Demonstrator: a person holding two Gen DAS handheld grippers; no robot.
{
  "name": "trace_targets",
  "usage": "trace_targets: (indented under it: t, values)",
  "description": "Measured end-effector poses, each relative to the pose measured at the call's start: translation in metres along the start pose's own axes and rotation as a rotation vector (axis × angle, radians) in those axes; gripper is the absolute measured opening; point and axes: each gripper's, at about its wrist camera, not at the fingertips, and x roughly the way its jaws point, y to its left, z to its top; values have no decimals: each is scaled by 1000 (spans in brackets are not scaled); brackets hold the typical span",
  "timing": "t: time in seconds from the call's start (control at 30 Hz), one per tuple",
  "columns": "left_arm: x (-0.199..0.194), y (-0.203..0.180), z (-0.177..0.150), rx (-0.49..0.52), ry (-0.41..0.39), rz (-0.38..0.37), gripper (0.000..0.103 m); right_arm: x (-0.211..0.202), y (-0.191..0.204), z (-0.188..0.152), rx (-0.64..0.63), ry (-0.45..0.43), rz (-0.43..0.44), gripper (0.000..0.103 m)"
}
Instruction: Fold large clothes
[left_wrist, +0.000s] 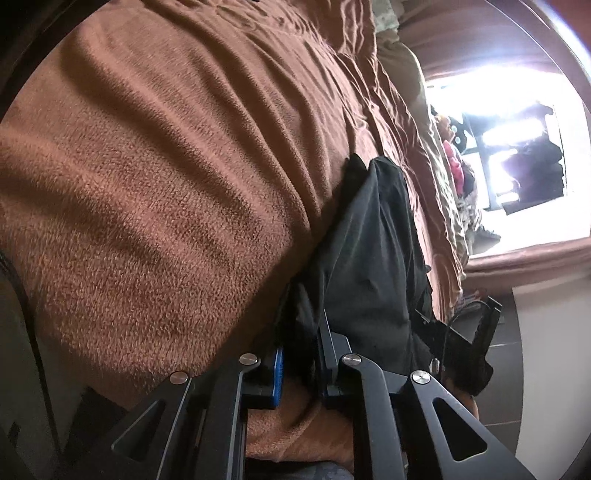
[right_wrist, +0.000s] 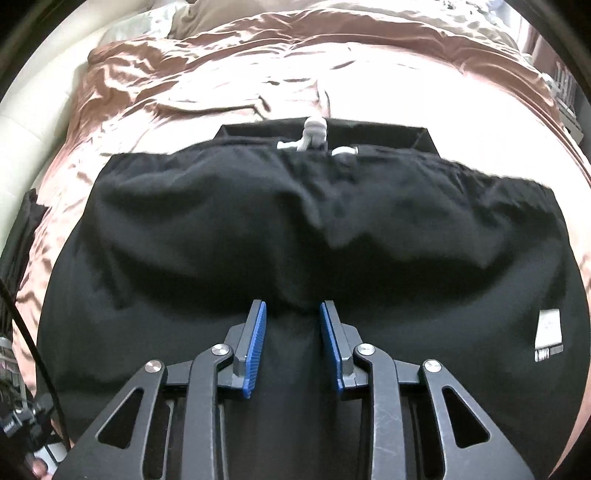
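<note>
A black pair of pants (right_wrist: 295, 229) with a white drawstring (right_wrist: 314, 138) lies on a brown blanket (right_wrist: 155, 92) on a bed. My right gripper (right_wrist: 291, 314) sits over the middle of the pants, its blue pads (right_wrist: 255, 347) parted with a ridge of black fabric between them. In the left wrist view the view is tilted; my left gripper (left_wrist: 301, 354) is shut on an edge of the black pants (left_wrist: 369, 240), which hang and stretch away across the brown blanket (left_wrist: 166, 166).
Cream bedding (right_wrist: 192, 18) is bunched at the far side of the bed. A bright window (left_wrist: 517, 129) and toys lie beyond the bed. A white label (right_wrist: 548, 334) shows on the pants at right. Cables hang at left (right_wrist: 22, 295).
</note>
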Motion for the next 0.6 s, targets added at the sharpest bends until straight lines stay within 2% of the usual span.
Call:
trace_targets:
  t: [0.17,0.3,0.37,0.5,0.6]
  values:
    - [2,-3,-1,6,-6,18,14,12,-4,21,23,-10,-12,20]
    - [6,-3,-1,-2,5,13,15,17,-9,38,42,-24,-1,19]
    - [7,-6,0,-2,10,12,15,15,-11,41,50,-21,12,15]
    - [14,-9,3,23,39,-12,30,-12,-8,28,47,-57,33,14]
    - [19,-11,6,45,41,-16,30,-34,-5,3,43,-66,48,14]
